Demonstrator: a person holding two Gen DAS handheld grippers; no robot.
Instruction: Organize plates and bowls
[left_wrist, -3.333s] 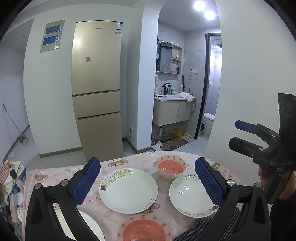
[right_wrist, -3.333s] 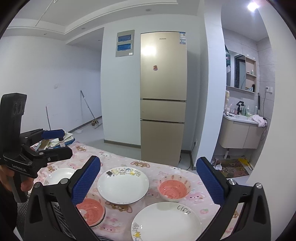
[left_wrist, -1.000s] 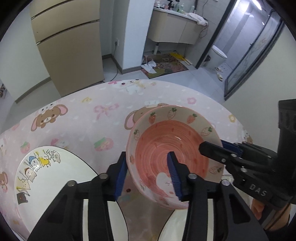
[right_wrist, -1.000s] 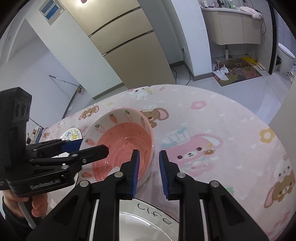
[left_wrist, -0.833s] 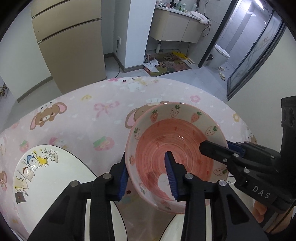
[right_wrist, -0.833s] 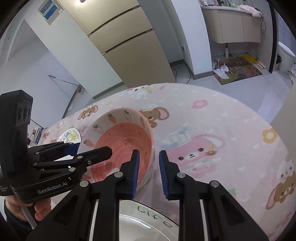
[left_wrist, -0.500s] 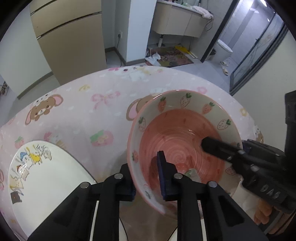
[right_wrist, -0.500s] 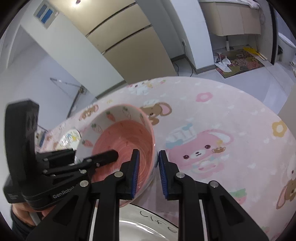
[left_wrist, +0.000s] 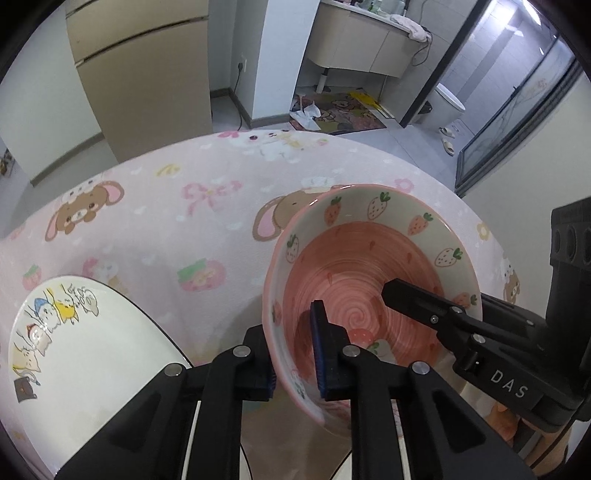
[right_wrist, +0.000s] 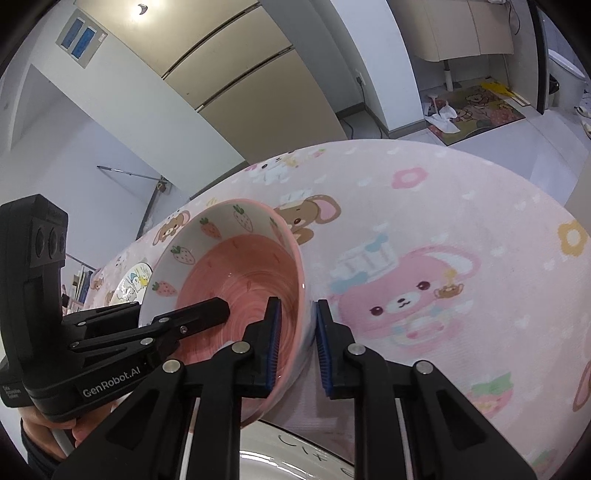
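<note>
Pink bowl (left_wrist: 369, 273) is pinched at its rim by both grippers: left gripper (left_wrist: 295, 350) just squeezed shut on its near wall, right gripper (right_wrist: 295, 339) clamped on the other side.

The near wall of the strawberry bowl (left_wrist: 369, 273) is covered by the left hand-held gripper (left_wrist: 295, 354). The cartoon plate (left_wrist: 74, 354) is cut off by the lower edge, and the lettered plate (right_wrist: 295, 458) is mostly hidden beneath the right hand-held gripper (right_wrist: 297, 343). Its lettering is only partly legible. Little of the person's hand (right_wrist: 81, 432) is seen.
</note>
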